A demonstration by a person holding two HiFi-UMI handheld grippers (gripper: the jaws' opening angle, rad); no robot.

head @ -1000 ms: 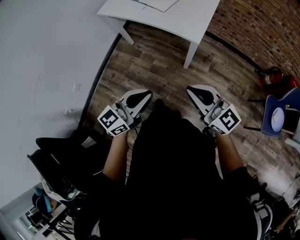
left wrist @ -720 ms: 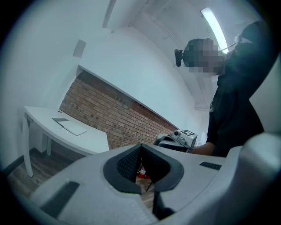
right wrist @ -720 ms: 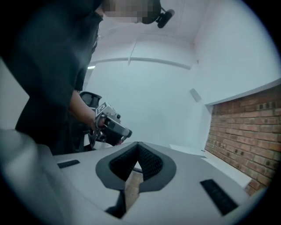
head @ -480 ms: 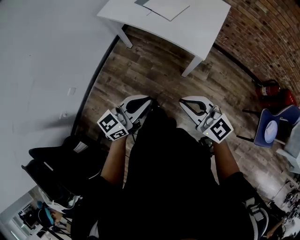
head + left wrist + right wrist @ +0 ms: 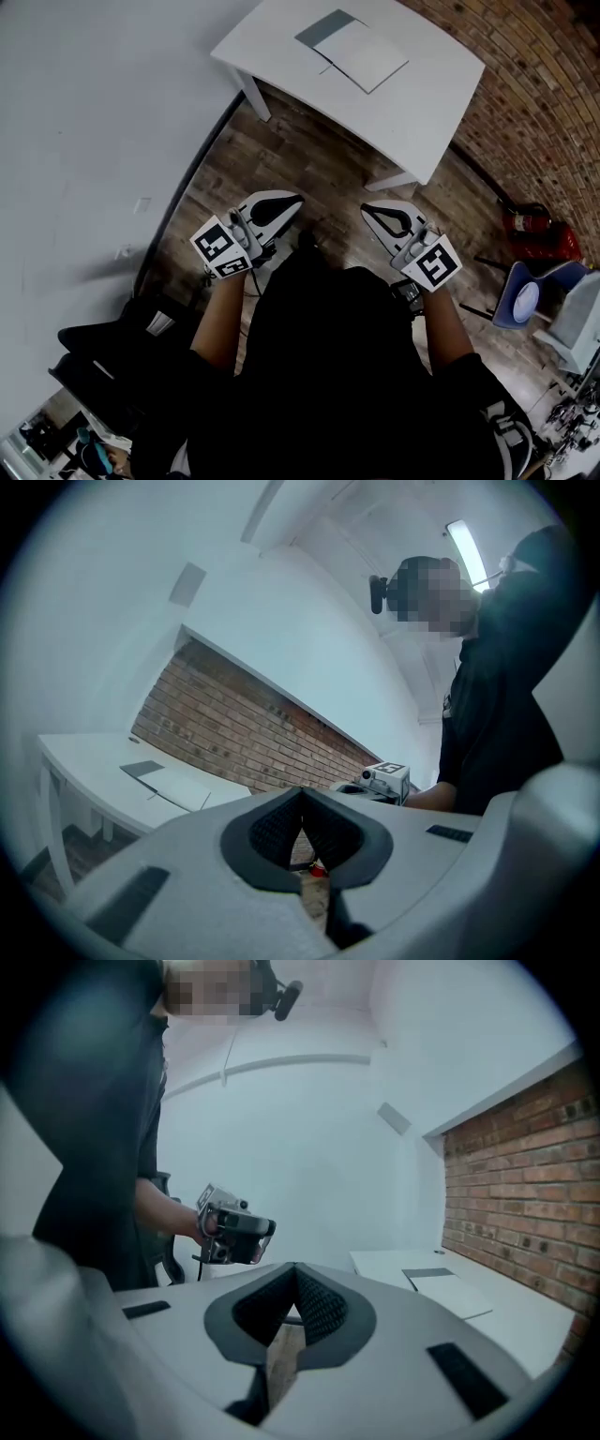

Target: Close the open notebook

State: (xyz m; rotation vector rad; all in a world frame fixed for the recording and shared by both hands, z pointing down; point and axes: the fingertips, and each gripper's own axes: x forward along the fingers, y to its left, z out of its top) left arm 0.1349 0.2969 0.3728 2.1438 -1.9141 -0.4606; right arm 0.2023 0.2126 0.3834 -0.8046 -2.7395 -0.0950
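The open notebook (image 5: 353, 50) lies flat on the white table (image 5: 431, 84) at the far side, one half grey and one half white. It also shows in the left gripper view as the notebook (image 5: 169, 782) and in the right gripper view as the notebook (image 5: 452, 1292). My left gripper (image 5: 296, 198) and right gripper (image 5: 367, 208) are held side by side in front of the person's body, over the wooden floor and well short of the table. Both are shut with nothing between the jaws: left gripper (image 5: 302, 831), right gripper (image 5: 295, 1311).
A brick wall (image 5: 553, 103) runs behind and right of the table. A red fire extinguisher (image 5: 527, 220) and a blue chair (image 5: 525, 298) stand at the right. Black bags (image 5: 122, 347) sit by the white wall at the left.
The person has walked toward the table, so the table and notebook have come further into view. Both grippers stay shut and keep their places in front of the body.
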